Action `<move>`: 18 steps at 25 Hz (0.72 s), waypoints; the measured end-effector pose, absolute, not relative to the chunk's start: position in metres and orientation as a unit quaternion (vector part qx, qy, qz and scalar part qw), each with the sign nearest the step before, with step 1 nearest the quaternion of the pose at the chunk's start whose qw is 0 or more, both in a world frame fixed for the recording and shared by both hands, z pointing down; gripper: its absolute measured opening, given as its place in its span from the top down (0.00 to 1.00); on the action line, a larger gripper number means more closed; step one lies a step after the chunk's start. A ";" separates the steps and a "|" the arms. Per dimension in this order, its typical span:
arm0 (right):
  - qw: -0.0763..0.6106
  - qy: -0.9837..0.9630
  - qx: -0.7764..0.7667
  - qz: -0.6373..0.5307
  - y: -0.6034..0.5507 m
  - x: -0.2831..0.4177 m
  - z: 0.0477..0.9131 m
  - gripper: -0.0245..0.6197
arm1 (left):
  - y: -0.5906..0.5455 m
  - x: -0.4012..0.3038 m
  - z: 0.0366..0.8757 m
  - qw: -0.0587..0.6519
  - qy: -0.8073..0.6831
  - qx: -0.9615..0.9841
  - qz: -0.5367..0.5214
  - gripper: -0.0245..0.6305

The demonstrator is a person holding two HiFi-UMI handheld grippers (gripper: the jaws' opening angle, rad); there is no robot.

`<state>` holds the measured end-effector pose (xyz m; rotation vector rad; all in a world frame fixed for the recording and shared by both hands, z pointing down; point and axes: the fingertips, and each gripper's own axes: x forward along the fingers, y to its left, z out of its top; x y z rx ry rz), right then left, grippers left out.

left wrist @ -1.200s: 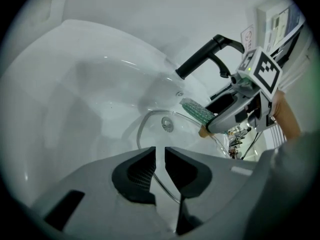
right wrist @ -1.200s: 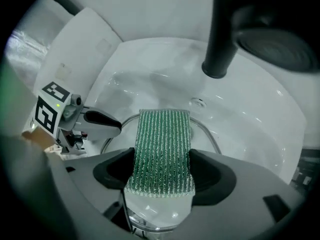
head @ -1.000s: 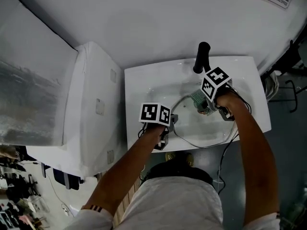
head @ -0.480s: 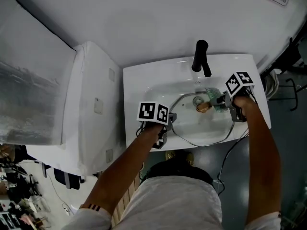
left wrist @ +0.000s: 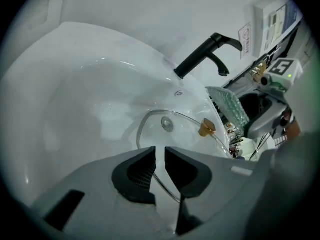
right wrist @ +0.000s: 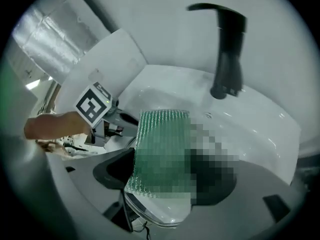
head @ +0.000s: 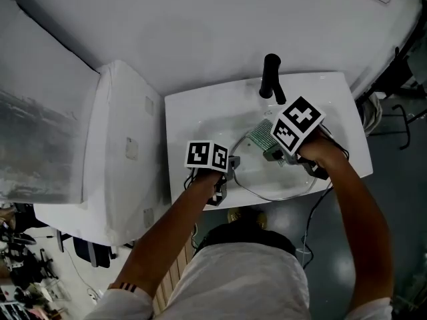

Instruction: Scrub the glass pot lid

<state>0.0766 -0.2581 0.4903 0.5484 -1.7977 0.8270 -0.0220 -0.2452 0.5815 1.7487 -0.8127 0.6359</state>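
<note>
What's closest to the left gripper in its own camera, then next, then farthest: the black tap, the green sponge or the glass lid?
1. Glass lid: its rim sits right between the jaws of the left gripper.
2. Green sponge: off to the right, over the lid's far side.
3. Black tap: at the very back, upper right, beyond the sponge.

Right gripper (right wrist: 162,178) clamps green sponge (right wrist: 161,146) over basin (right wrist: 260,129).

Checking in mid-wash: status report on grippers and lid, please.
Left gripper shut on glass lid at its rim, lid in sink. Right gripper grips green sponge above lid's far edge. Black faucet behind, not blocking.
</note>
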 end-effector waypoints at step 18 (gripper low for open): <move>0.640 -0.710 0.203 0.212 -0.244 0.044 0.531 0.44 | -0.246 -0.021 0.581 0.522 -0.348 0.732 0.266 0.86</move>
